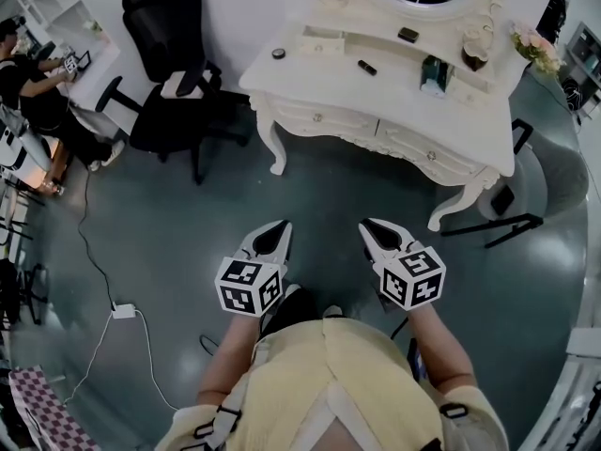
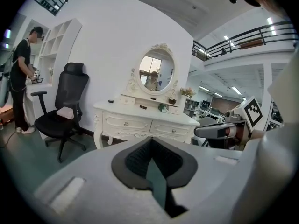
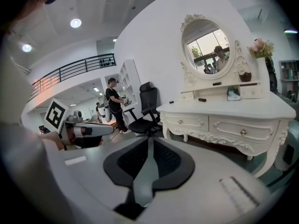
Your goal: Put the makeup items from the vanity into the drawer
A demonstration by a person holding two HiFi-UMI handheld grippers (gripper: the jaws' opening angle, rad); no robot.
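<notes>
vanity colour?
White, with ornate carved trim. The vanity shows best in the right gripper view.

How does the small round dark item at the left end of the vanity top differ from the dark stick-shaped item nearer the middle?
The round item looks like a small disc; the stick-shaped item is long and thin, lying at a slant. The round item sits alone near the left end of the vanity; the stick-shaped item lies nearer the middle, just before the raised shelf. Both are small, dark and rest on the white top.
</notes>
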